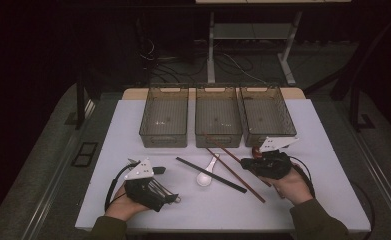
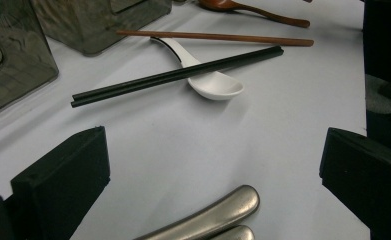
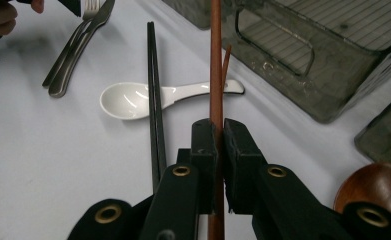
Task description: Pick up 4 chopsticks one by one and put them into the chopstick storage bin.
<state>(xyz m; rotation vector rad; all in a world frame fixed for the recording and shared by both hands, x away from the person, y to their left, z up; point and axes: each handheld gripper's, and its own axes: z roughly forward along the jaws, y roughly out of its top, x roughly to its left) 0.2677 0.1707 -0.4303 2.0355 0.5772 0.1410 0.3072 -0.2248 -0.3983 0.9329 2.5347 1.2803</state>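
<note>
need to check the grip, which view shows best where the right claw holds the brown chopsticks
The right gripper view: the right claw is shut on the brown chopsticks, pads pressing both sides, close up. In the high view the chopsticks are small and the hand covers the grip. The left gripper view shows their far ends, not the grip.

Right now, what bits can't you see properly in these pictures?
- Brown chopsticks: right gripper view, the right gripper clamps them; its jaws hide the lower part, so how many it grips is unclear.
- Wooden spoon: right gripper view, cut off by the edge.
- Metal cutlery: left gripper view, only handle ends, cut by the bottom edge, between the left gripper's open jaws.
</note>
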